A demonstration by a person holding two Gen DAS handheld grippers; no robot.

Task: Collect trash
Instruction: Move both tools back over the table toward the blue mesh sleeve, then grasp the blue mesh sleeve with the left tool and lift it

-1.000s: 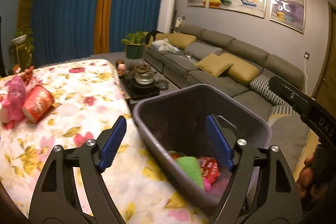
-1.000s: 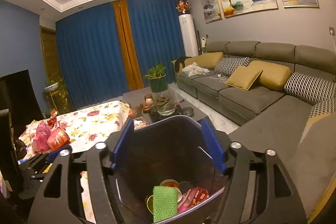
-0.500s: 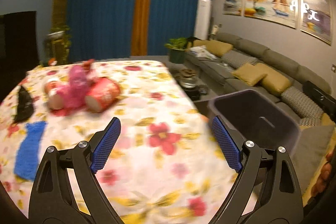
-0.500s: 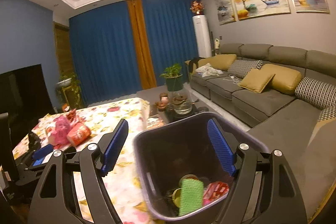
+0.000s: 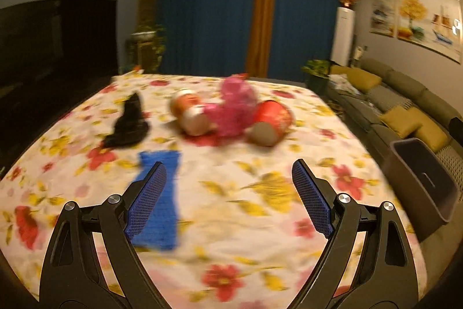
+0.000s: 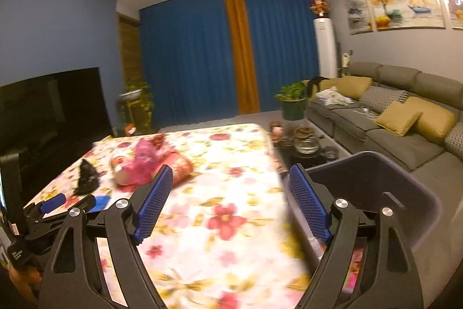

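Left wrist view showed the left gripper [image 5: 228,190] gaping, empty, over open tablecloth [image 5: 260,222]; bin [image 5: 419,184] beyond its right edge.

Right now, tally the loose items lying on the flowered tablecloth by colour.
Black: 1, the crumpled black piece
Blue: 1, the blue cloth
Pink: 1, the pink wrapper
Red: 1, the red cup
Orange and white: 1, the tipped container
Total: 5

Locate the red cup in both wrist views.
Left wrist: red cup lies on its side, upper centre, right of the pink bag.
Right wrist: red cup sits left of centre, partly behind the left finger.
Shared landmark: orange curtain strip.
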